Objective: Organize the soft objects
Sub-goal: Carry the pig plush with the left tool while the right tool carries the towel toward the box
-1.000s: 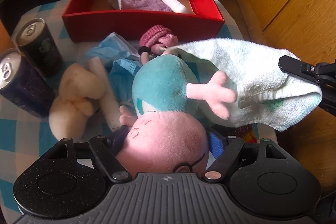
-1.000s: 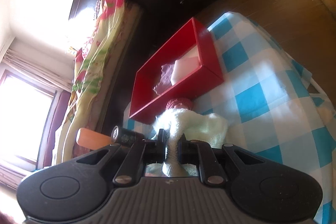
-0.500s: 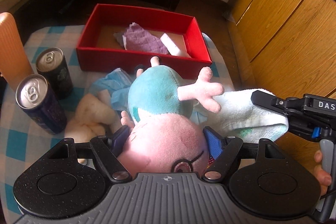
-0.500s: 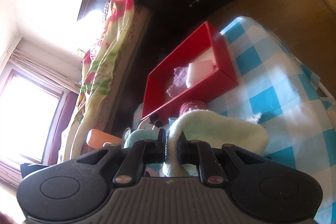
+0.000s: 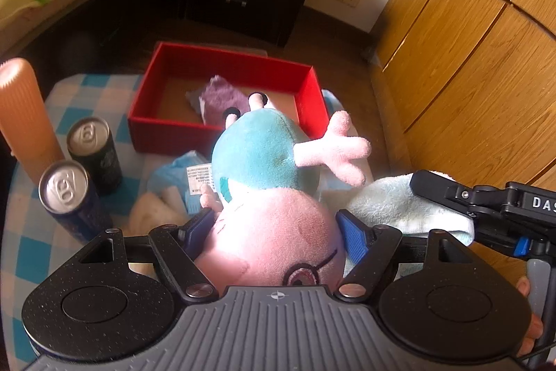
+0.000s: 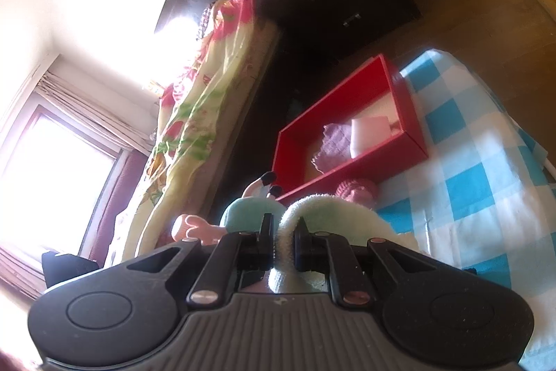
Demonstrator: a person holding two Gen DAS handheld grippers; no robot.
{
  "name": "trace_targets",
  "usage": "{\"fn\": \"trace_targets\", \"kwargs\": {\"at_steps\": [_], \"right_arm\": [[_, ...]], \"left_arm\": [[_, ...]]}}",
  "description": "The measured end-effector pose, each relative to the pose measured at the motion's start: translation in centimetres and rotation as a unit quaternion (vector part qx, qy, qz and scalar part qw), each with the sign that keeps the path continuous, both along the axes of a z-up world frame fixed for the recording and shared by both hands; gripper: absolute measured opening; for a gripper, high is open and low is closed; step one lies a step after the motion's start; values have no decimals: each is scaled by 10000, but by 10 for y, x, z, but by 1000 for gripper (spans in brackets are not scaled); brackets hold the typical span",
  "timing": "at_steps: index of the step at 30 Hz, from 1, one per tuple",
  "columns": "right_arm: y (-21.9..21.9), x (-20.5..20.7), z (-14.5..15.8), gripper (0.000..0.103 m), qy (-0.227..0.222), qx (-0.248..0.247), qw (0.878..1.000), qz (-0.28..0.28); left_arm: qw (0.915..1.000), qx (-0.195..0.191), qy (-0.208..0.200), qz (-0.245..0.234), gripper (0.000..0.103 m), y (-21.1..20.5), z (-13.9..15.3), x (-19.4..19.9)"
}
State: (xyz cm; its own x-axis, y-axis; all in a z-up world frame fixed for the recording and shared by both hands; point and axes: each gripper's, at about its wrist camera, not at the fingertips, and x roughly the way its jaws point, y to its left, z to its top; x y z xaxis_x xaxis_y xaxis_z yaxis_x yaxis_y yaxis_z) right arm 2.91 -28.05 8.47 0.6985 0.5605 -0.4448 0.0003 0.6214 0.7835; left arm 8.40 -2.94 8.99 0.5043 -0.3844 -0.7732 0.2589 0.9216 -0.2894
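both grippers have come up since a second ago, so the red box (image 5: 222,131) now sits further off and lower in the left wrist view, and the plush pig (image 5: 271,197) has risen clear of the pile on the checkered tablecloth (image 5: 31,246). left gripper (image 5: 276,232) is clamped on the pig's pink head, blue pads pressing in from both sides, and the teal body with its pink arm sticks out toward the box. right gripper (image 6: 280,240) is pinched narrow on a fold of the pale green towel (image 6: 330,211), which drapes over its fingers; in the left wrist view that towel (image 5: 392,204) hangs just beside the pig, on the side away from the cans. inside the box there's a purple cloth (image 5: 222,99) and a white foam block (image 6: 368,134) next to it. a pink knit thing (image 6: 354,190) lies right against the box's near wall. two drink cans (image 5: 76,176) stand near the box's corner with an orange ribbed cylinder (image 5: 24,117) just beside them, and a light blue cloth with a tag (image 5: 184,176) and a cream plush (image 5: 156,214) lie between the cans and the pig.
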Motion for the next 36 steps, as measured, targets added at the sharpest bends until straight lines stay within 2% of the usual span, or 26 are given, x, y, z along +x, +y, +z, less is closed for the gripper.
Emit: {"fn": "trace_targets", "kwargs": {"at_steps": [15,22,25,29,31,32,34,36], "right_arm": [[16,13,31,0,-345,-344,9988,-6],[18,36,37,0,-425,-487,9979,-87],[18,49,42,0,-454,-550,9974,-114],[21,65,48,0,-531,-650,9964,-137],[22,73,48,0,-544,-711,9958,-163],[21,75,46,0,-522,-712,9960,-167],[20,78,39,0,-430,-743,9962,-144],[19,79,32,0,-326,-862,9956,-136]], "left_arm": [[9997,-32,-168,188,74,-1,12,19],[9991,75,-268,330,74,-3,15,39],[9986,56,-349,390,67,-3,18,48],[9981,5,-461,399,68,-8,25,63],[9983,161,-406,389,68,-12,20,70],[9985,227,-334,381,72,-11,14,71],[9990,336,-131,251,76,-11,-5,69],[9981,584,161,87,76,-19,-28,66]]}}
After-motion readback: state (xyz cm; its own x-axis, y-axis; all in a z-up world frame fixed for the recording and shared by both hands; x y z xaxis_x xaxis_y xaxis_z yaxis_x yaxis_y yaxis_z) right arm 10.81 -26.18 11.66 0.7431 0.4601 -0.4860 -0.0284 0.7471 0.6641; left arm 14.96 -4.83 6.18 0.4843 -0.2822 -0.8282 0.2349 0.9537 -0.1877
